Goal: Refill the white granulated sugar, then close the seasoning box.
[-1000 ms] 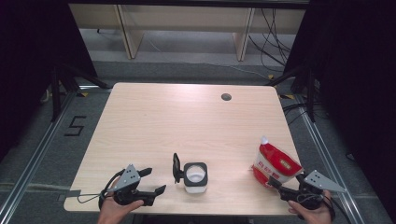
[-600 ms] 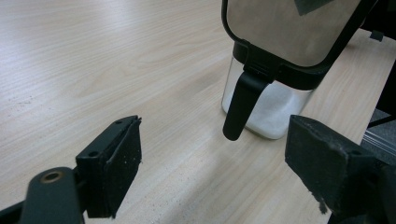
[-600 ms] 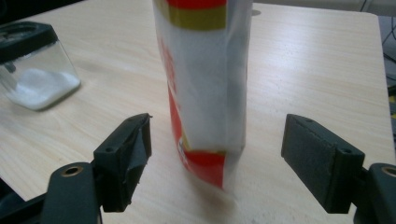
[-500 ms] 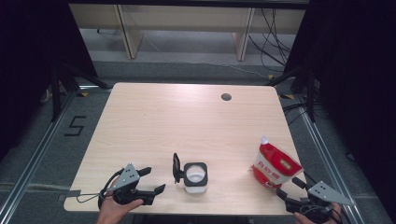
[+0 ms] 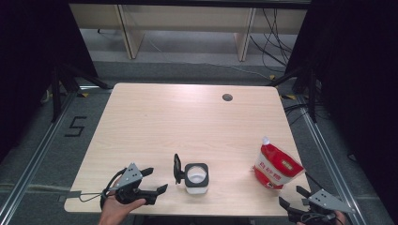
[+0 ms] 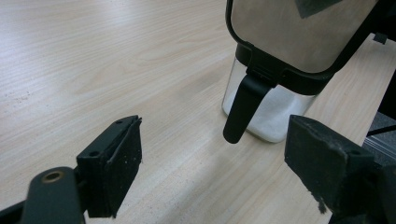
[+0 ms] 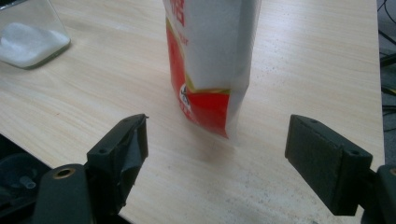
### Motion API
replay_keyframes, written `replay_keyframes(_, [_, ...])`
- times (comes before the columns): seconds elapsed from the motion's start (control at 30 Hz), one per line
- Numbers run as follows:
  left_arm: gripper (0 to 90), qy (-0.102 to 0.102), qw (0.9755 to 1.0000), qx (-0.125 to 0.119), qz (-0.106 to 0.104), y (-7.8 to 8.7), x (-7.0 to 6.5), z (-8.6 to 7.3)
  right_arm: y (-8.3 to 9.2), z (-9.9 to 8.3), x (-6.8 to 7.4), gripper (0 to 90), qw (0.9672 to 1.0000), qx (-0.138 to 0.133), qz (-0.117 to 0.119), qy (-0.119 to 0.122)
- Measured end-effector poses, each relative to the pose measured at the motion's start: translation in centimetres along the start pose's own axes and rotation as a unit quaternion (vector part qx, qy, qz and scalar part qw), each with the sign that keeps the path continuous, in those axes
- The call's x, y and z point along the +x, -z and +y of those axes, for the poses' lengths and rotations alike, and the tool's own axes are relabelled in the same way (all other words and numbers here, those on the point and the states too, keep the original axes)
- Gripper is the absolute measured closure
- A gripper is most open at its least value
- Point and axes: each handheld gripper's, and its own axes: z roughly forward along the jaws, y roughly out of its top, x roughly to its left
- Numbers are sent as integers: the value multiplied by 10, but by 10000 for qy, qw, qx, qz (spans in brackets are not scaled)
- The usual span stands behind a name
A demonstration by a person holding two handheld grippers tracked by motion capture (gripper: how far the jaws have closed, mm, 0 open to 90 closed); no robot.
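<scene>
The red-and-white pouch [image 5: 276,167] stands upright on the desk [image 5: 187,122] near its right edge, spout end uppermost, so its long axis runs roughly vertical with a slight lean. From the right gripper [image 5: 295,200], which sits at the near right corner of the desk, the pouch lies at about 11 o'clock in the high view, near but apart. In the right gripper view the pouch [image 7: 210,65] stands centred ahead of the jaws, beyond their tips rather than between them; the right gripper [image 7: 217,144] has its jaws spread wide with nothing in them, and they have just been opening further. The right gripper is by far the nearer of the two to the pouch. The left gripper [image 5: 157,180], also with jaws apart and empty, hovers at the near left part of the desk; the clear container [image 5: 196,178] with its hinged lid [image 5: 177,168] raised lies at about 3 o'clock from it, just beside. In the left gripper view the container [image 6: 275,93] stands ahead and to the right of the jaws, with white contents visible in it. Compared with one second ago, the right gripper has drawn back toward the near edge, away from the pouch; the pouch, the container and the left gripper stand where they were.
</scene>
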Motion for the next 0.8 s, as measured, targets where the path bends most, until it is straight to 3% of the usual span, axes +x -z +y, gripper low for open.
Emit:
replay_keyframes(0.07, [185, -113, 9999, 3, -30, 0, 1, 0, 1, -1, 3, 221, 9999, 59, -74, -92])
replay_keyframes(0.1, [185, -48, 10000, -3, -32, 0, 0, 0, 0, -1, 2, 220, 10000, 74, -36, 44])
replay_keyframes(0.17, [186, -52, 10000, 10, -33, 0, 0, 0, 0, -1, 4, 218, 9999, 103, -29, 67])
replay_keyframes(0.2, [186, 71, 10000, -54, -30, -1, -1, 0, 0, -2, 5, 217, 9999, 106, -20, 87])
replay_keyframes(0.23, [186, 16, 10000, 7, -19, 1, -1, 1, 0, -1, 5, 216, 9997, 65, -51, 227])
replay_keyframes(0.27, [186, 14, 10000, 16, -9, 1, -1, 1, 1, -2, 8, 216, 9999, 130, -43, 69])
replay_keyframes(0.33, [187, -75, 10000, 2, -35, 1, 0, 2, 1, -2, 7, 215, 9999, 145, -2, 81])
replay_keyframes(0.4, [187, 79, 10000, -37, -8, 2, -2, 4, 3, -3, 13, 215, 9995, 286, -10, -125])
replay_keyframes(0.43, [187, 44, 10000, -20, -5, 2, -2, 4, 3, -3, 13, 214, 9995, 266, -39, -140])
replay_keyframes(0.47, [187, 61, 10000, -55, -27, 1, -2, 5, 2, -3, 9, 214, 9998, 208, 18, 51])
replay_keyframes(0.5, [187, -19, 10000, -45, -40, 1, -2, 7, 2, -4, 10, 213, 9998, 209, 21, 36])
replay_keyframes(0.57, [188, 58, 10000, -71, -18, 1, -3, 7, 2, -4, 10, 213, 9998, 198, 8, 18])
replay_keyframes(0.6, [204, -28, 10000, -44, 14, 1, -3, 10, 3, -4, 9, 213, 9997, 169, -80, 178])
replay_keyframes(0.67, [241, 6, 10000, -89, -32, 0, -4, 11, 3, -4, 10, 213, 9996, 207, -72, 150])
replay_keyframes(0.7, [280, -8, 9999, -98, -42, 0, -5, 13, 4, -5, 13, 213, 9996, 283, -34, -52])
replay_keyframes(0.8, [476, -124, 9999, -94, -67, 3, -6, 15, 1, -6, 11, 214, 9995, 259, 5, 157])
